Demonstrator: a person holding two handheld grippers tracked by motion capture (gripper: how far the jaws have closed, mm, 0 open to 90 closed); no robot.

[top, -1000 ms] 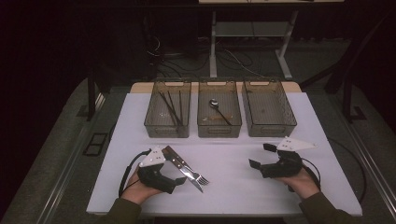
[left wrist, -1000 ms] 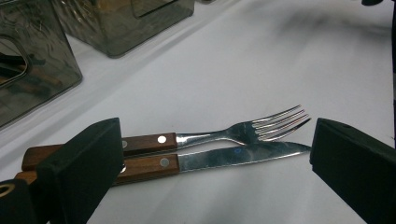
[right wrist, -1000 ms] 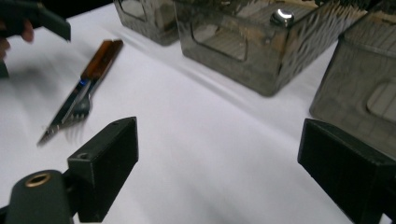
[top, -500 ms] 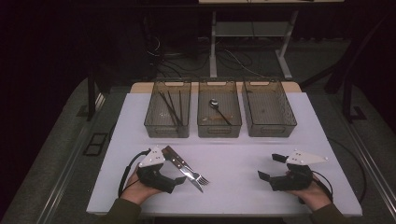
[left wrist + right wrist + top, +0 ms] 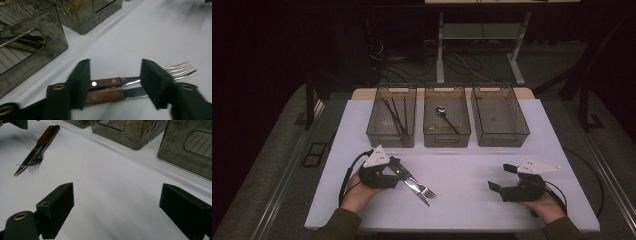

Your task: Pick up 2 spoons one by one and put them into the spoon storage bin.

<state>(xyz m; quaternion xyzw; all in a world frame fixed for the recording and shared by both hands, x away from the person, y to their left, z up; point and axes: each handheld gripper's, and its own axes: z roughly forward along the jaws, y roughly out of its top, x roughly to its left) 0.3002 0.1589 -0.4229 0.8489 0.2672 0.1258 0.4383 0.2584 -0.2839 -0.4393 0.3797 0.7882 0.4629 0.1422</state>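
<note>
My left gripper (image 5: 113,85) has just been closing, jaws half shut around the fork (image 5: 150,76) and knife (image 5: 117,94) lying side by side at the near left of the table (image 5: 462,165); I may pinch both or skid one away. My right gripper (image 5: 507,179) sits wide open, empty. No writing legible.

Brown-handled fork (image 5: 130,80) and knife (image 5: 117,94), white table (image 5: 462,195), smoky grey bins (image 5: 447,117).

fork (image 5: 426,190) beside knife (image 5: 414,186) | both lie on table (image 5: 462,165) | before three bins (image 5: 447,116)
</note>
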